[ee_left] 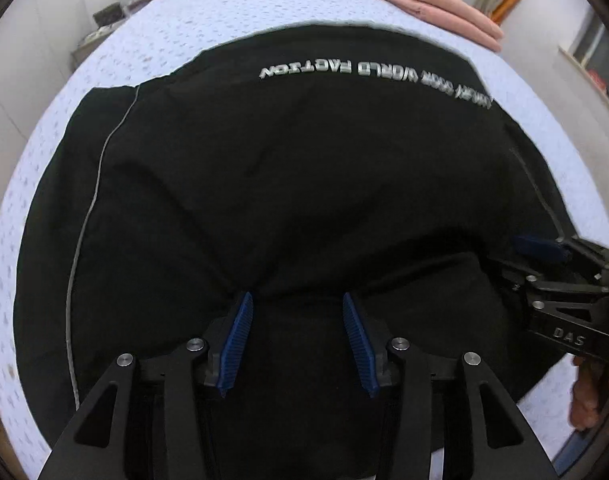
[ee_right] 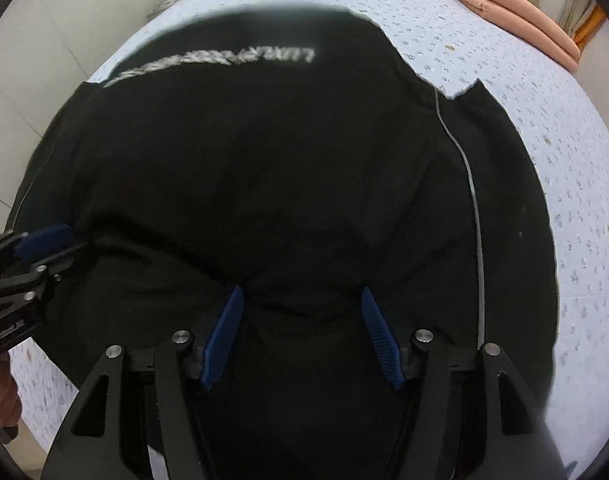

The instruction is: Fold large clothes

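Observation:
A large black garment (ee_left: 288, 168) lies spread over the bed, with silver lettering (ee_left: 344, 69) upside down near its far edge and a thin pale seam line (ee_left: 84, 220) down its left side. My left gripper (ee_left: 296, 298) hangs over the near folded edge, jaws apart, with black cloth under and between the blue pads (ee_left: 240, 332) and none pinched. In the right wrist view the garment (ee_right: 264, 168) fills the frame and my right gripper (ee_right: 301, 291) stands the same way, wider apart. Each gripper shows in the other's view: the right gripper (ee_left: 520, 256) and the left gripper (ee_right: 60, 244).
The bed sheet (ee_left: 224, 12) is pale lilac with small dots and rings the garment. A folded pink blanket (ee_left: 436, 4) lies at the far right corner, seen also as the pink blanket (ee_right: 512, 4). White cupboards stand at the left. A hand (ee_left: 588, 392) holds the right gripper.

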Demonstrator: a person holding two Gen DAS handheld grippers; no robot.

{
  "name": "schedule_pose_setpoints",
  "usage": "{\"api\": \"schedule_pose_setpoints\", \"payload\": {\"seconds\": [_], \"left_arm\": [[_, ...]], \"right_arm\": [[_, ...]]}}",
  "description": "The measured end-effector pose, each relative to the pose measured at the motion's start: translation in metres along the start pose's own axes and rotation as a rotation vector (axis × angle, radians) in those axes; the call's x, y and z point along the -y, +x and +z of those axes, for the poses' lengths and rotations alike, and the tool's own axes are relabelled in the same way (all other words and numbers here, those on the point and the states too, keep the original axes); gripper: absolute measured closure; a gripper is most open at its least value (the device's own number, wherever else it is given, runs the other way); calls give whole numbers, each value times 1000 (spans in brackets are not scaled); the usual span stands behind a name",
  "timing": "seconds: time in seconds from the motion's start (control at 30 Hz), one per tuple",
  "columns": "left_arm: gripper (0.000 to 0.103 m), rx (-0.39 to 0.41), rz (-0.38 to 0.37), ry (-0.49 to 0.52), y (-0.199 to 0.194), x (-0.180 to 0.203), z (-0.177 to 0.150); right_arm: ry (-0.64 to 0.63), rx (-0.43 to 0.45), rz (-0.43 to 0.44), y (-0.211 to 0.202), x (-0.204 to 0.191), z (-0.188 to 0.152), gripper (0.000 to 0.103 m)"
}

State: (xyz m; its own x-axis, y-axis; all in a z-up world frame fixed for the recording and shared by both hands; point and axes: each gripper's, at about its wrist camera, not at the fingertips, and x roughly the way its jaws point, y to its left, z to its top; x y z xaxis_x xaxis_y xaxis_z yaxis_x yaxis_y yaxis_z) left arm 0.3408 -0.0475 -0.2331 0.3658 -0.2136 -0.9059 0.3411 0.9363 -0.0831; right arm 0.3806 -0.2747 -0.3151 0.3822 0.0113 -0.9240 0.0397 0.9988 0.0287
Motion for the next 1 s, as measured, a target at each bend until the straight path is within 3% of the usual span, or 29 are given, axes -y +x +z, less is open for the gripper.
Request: {"api": "schedule_pose_setpoints", "payload": {"seconds": [0.1,0.23,0.4,0.53,0.6,0.63,0.7,0.8,1.0], "left_arm": [[53,-7,24,20,-2,3,3],[53,-21,-30,-24,-22,-9,20],[53,50,50,8,-36,-15,53],[52,32,30,-64,-16,-36,67],[33,3,15,-124,-3,-48,65],[31,-20,5,-146,8,-54,65],[27,-38,-5,-146,20,-58,64],[25,-38,22,-115,21,-54,65],[25,-19,-8,-126,6,-61,64]], "right_arm": [[-10,-12,-10,0,-2,2,38],[16,-46,38,-17,7,20,38],[91,94,5,-50,21,67,31],[121,92,-16,-21,25,104,31],[148,32,0,6,29,111,31],[162,-12,15,24,31,110,30],[186,-60,32,48,38,109,18],[208,-50,54,54,44,104,15],[206,-31,100,38,54,101,15]]}}
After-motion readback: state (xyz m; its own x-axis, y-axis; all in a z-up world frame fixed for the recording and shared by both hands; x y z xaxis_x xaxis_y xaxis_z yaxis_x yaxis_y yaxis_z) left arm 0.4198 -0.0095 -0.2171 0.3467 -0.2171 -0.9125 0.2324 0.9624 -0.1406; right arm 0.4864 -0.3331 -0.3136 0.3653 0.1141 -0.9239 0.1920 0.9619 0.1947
